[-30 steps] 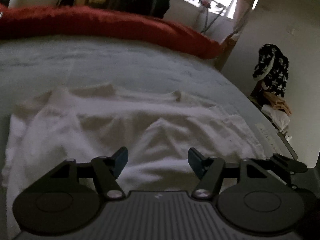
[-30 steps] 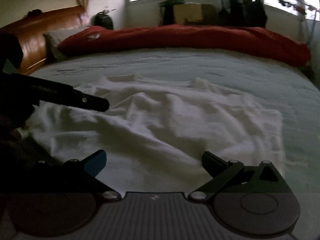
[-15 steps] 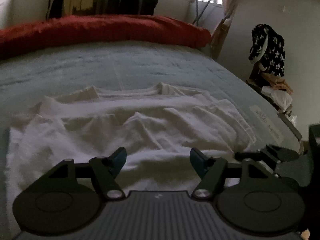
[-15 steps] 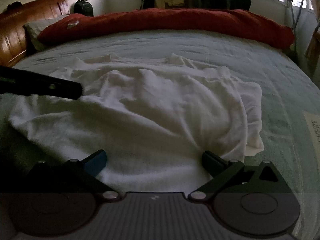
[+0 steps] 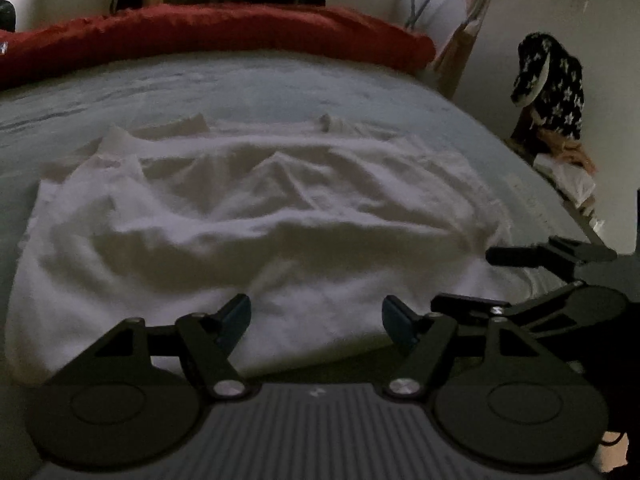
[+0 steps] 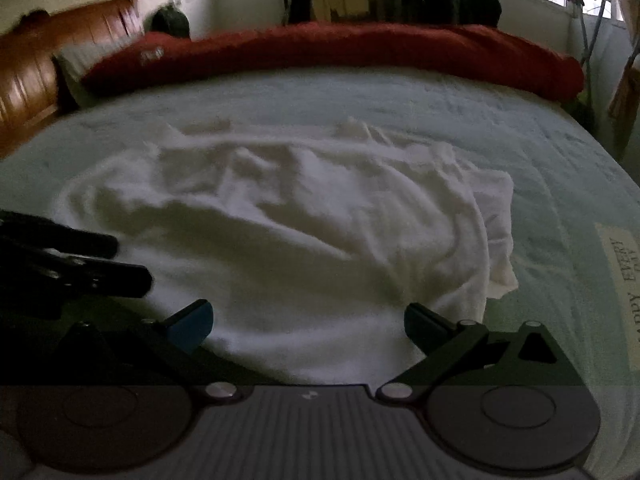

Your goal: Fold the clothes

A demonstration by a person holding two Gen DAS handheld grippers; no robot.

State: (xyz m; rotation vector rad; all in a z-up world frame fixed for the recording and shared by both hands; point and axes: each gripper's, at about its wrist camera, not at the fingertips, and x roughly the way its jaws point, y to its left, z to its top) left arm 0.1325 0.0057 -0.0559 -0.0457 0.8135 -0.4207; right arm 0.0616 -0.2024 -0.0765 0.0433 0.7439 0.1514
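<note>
The shirt (image 5: 256, 232), white and rumpled, lies spread on the pale bed (image 5: 280, 80), its near hem just ahead of both our claws. Since a second ago our left claw (image 5: 316, 316) has slid sideways, so the shirt now sits more squarely before it, and its fingers have spread a little wider; nothing is between them. Our right claw (image 6: 308, 320) has hardly shifted and stands spread too, empty, over the hem. Both views are dim and blurred, so we cannot tell the collar from the sleeves at the far edge. The left view alone shows a dark starred garment (image 5: 550, 92) hanging by the wall; the right view alone shows the wooden headboard (image 6: 48, 64) and a printed label (image 6: 618, 280) on the bed. The red blanket (image 6: 340, 52) appears in both.
</note>
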